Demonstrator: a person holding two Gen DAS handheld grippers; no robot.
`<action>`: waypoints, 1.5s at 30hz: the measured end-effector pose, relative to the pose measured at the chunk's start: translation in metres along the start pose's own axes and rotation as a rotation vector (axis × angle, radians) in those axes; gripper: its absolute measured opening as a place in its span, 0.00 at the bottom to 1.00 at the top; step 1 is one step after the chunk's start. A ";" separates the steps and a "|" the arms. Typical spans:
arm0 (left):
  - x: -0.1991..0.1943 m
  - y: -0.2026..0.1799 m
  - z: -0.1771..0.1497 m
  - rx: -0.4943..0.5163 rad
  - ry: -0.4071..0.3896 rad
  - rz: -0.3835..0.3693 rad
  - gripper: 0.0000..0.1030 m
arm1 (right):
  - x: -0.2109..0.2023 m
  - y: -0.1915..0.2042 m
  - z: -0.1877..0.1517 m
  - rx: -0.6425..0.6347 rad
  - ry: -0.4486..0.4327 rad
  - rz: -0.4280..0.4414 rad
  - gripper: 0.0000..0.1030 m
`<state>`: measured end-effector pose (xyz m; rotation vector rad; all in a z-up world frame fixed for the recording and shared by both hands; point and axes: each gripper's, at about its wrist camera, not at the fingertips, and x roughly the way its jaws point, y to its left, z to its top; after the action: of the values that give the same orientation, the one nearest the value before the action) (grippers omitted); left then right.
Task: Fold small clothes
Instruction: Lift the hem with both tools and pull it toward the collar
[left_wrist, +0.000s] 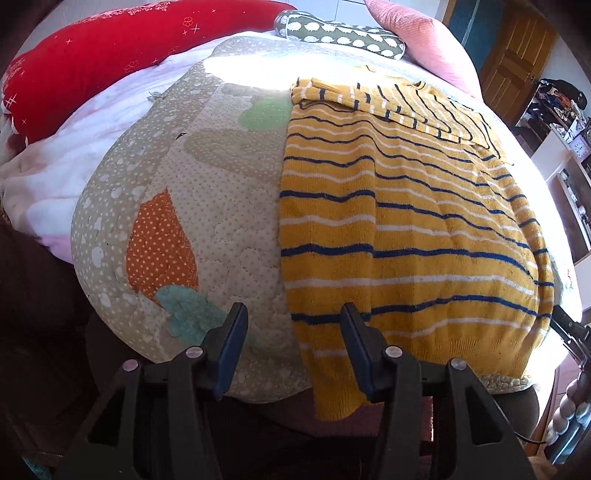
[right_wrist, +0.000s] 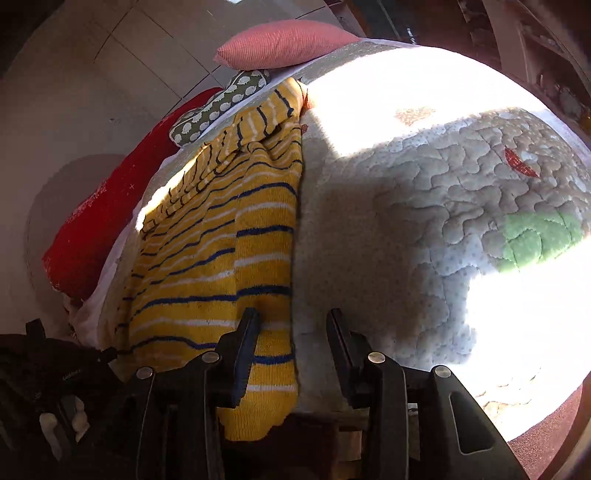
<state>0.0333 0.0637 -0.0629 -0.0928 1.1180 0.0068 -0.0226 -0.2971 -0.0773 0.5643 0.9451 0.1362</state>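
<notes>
My left gripper (left_wrist: 293, 328) and right gripper (right_wrist: 293, 332) both hang released at the hem of the soft mustard-yellow knit sweater with blue and white stripes (left_wrist: 406, 229), sleeves folded in on the quilted patchwork bedspread (left_wrist: 221, 221). It looks light and floppy; I'd pinch the two hem corners.

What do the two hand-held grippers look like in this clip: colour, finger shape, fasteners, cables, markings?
Both match. The left hand-held gripper and right hand-held gripper have matte black bodies with cut-out slots, each carrying two flat, tapered fingers faced with dark blue pads. Round silver pins mark the linkage joints. No markings are legible on the grippers, and no sleeves or hands show.
</notes>
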 end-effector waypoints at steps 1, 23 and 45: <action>0.000 -0.001 0.000 0.005 0.001 0.008 0.49 | 0.001 0.000 -0.005 0.009 0.009 0.011 0.40; 0.022 -0.002 -0.013 0.013 0.110 -0.024 0.49 | 0.033 0.015 -0.015 0.028 0.096 0.024 0.43; 0.060 0.013 -0.038 -0.128 0.325 -0.284 0.50 | 0.048 0.023 -0.022 0.010 0.141 0.049 0.45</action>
<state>0.0242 0.0709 -0.1340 -0.3770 1.4205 -0.1965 -0.0095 -0.2524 -0.1105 0.5928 1.0700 0.2182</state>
